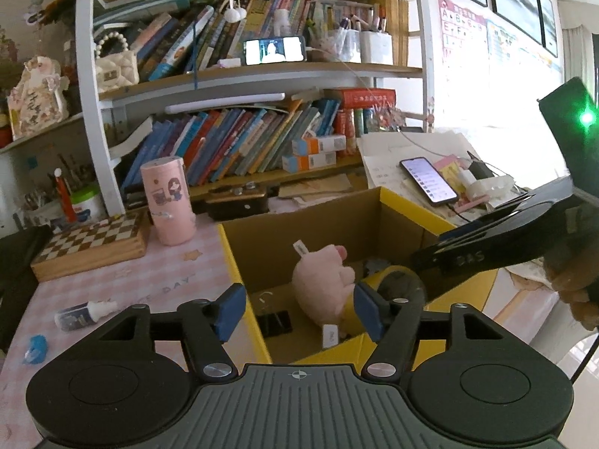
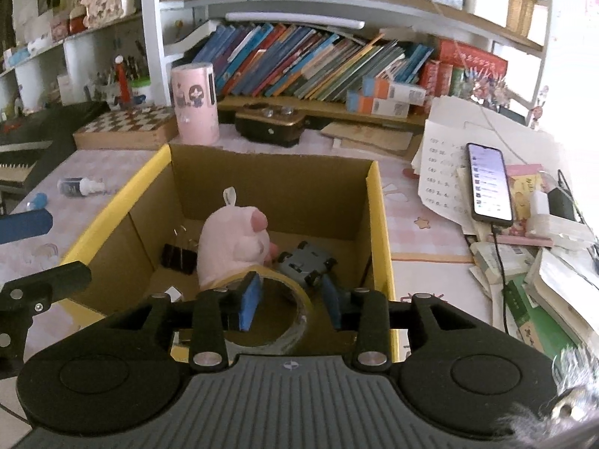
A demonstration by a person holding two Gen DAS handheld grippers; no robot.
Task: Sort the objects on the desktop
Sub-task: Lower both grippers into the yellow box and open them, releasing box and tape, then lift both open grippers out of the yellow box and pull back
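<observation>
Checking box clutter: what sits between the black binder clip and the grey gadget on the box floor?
The pink plush pig, standing between binder clip and grey gadget; right wrist view shows it best.

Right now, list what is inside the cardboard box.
Inside the cardboard box: pink plush pig, black binder clip, grey toy car, yellow tape roll. The floor beneath them is covered.

Daylight glares from the right; fisheye edges bend and darken.
</observation>
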